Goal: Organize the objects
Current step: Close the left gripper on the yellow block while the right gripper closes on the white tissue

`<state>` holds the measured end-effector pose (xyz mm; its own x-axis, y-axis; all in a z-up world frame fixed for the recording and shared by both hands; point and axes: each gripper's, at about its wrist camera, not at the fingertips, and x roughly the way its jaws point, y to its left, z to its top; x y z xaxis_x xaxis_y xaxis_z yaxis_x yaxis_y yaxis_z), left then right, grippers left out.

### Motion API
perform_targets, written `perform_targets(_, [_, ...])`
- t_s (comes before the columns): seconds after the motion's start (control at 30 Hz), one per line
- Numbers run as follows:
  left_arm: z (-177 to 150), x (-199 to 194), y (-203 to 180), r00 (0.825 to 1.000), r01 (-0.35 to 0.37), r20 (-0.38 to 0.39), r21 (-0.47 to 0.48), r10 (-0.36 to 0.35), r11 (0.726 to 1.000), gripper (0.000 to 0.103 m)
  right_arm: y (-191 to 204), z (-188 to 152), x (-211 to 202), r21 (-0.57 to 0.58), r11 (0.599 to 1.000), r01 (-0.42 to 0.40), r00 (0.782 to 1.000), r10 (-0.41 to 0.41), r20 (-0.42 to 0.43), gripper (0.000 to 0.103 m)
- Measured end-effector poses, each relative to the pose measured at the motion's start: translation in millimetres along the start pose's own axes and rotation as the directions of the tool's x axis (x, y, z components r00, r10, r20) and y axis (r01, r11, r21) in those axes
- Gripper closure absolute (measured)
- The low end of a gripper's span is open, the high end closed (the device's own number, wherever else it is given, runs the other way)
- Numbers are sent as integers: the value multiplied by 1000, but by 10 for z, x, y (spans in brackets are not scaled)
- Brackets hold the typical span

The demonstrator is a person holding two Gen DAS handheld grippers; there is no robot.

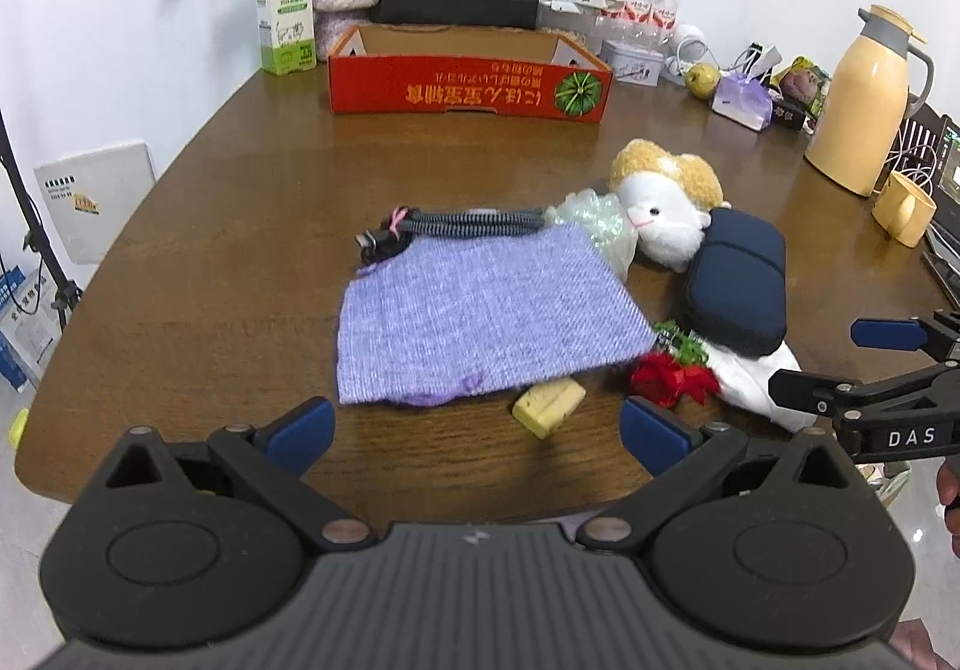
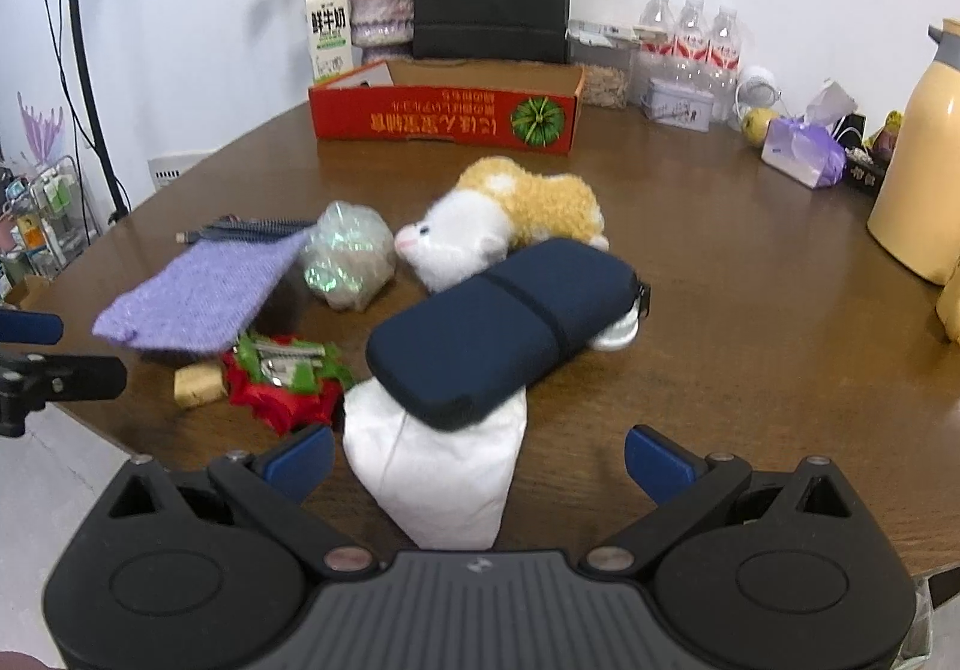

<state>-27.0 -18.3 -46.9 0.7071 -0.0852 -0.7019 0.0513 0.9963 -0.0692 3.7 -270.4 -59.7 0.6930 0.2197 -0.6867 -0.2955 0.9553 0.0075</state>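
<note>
Both tongs (image 1: 477,424) (image 2: 477,460) spread empty near limp, light purple cloth (image 1: 480,316); best pinched at its near raised edge.

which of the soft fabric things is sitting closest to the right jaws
The white cloth, pinned under the navy case; it reaches in between the open right jaws, while the purple cloth and plush cat lie farther back.

I see a brown wooden surface (image 1: 240,202) carrying a red cardboard box (image 1: 468,87) at the back, a purple knitted cloth (image 1: 480,322), a plush toy (image 1: 660,214), a white cloth (image 2: 438,466), a yellow block (image 1: 547,404), a cream thermos (image 1: 864,105).
</note>
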Motion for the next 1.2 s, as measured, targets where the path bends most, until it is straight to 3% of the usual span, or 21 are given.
perform_targets(0.47, [-110, 290, -67, 998, 36, -51, -13, -36, 999, 0, 14, -82, 187, -1, 1000, -18, 999, 18, -50, 0])
perform_targets(0.83, [-67, 490, -170, 999, 16, -39, 8, -15, 1000, 3, 28, -89, 306, -10, 1000, -16, 998, 16, -63, 0])
perform_targets(0.93, [-58, 517, -196, 1000, 6, -25, 23, -5, 1000, 9, 23, -73, 331, -6, 1000, -12, 998, 11, -56, 0])
perform_targets(1.03, [-52, 516, -236, 1000, 2, -10, 47, -1, 999, 24, 20, -57, 349, -5, 1000, -9, 999, 9, -52, 0])
perform_targets(1.13, [-54, 495, -269, 1000, 18, 0, 72, -18, 997, 43, 32, -56, 362, -11, 1000, -18, 999, 17, -40, 0])
perform_targets(1.2, [-51, 487, -278, 1000, 29, 5, 82, -29, 996, 63, 31, -50, 363, -13, 1000, -23, 999, 22, -33, 4])
